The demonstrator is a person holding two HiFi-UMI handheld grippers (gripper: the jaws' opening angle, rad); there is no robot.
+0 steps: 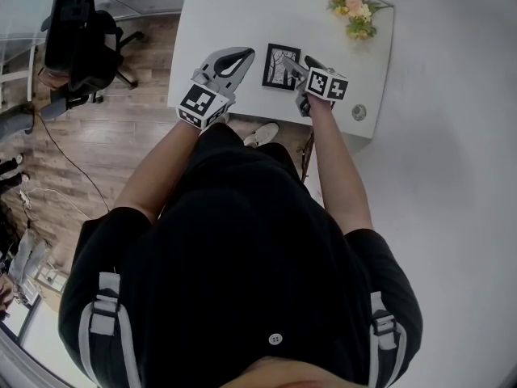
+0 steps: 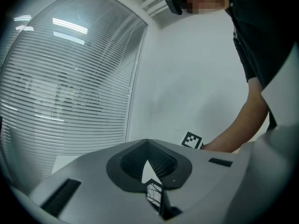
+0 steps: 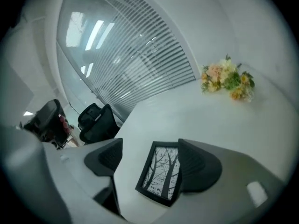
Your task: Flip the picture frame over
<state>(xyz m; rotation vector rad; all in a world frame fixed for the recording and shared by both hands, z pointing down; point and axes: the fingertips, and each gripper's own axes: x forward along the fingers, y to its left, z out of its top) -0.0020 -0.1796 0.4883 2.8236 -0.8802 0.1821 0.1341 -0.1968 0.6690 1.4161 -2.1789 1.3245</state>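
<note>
Picture frame (image 3: 161, 174): black moulding, tree print facing up, lying flat on the white table (image 3: 187, 120) between the widely spread jaws of the right gripper (image 3: 148, 158), which do not clamp it. Probably light and rigid, with a slick, breakable face, so best pinched across two opposite edges of the moulding. Left gripper (image 2: 148, 160): jaws closed on nothing, off to the frame's side.

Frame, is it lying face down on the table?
No, the frame lies on the table with its tree picture facing up.
</note>
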